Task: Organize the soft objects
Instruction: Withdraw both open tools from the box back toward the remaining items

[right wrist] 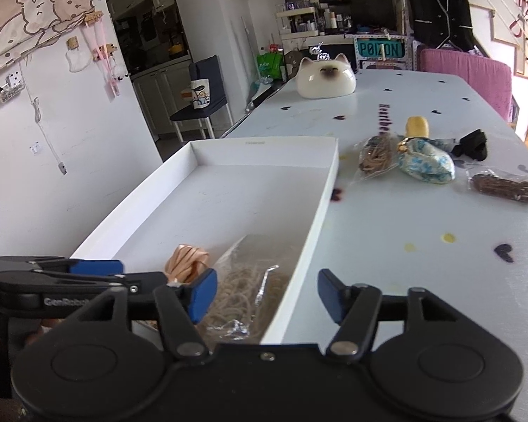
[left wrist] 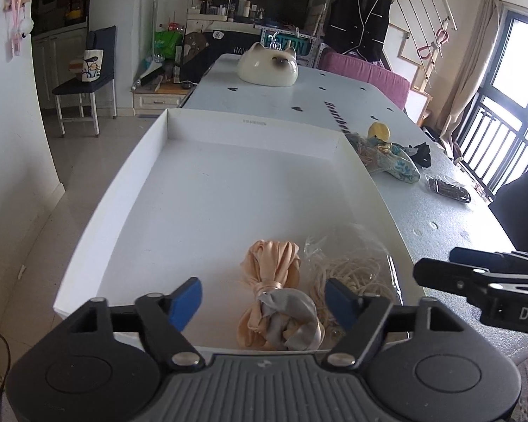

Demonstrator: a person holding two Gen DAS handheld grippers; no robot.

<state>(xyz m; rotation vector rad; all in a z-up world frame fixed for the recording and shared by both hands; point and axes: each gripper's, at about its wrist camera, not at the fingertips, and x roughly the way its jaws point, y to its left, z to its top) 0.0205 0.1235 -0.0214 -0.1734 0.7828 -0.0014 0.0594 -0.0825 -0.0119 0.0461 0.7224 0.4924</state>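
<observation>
Left wrist view: the left gripper point(left wrist: 264, 302) stands wide and empty over the near end of the shallow white cardboard tray point(left wrist: 151, 140), apparently poised above goods already sorted. Inside lie a knotted peach-and-grey satin cloth point(left wrist: 278, 295) and a clear bag of cream cord point(left wrist: 355, 274), side by side. Right wrist view: the right gripper point(right wrist: 267, 293), wide and empty, straddles the tray's right wall. On the pale desk point(right wrist: 404, 246) a blue floral fabric pouch point(right wrist: 427, 161) and two bagged brown cords point(right wrist: 376, 156) point(right wrist: 503, 186) await sorting.

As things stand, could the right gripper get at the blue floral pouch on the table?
Probably yes: the right gripper is open and empty, and bare table lies between it and the blue floral pouch, outside the white box.
</observation>
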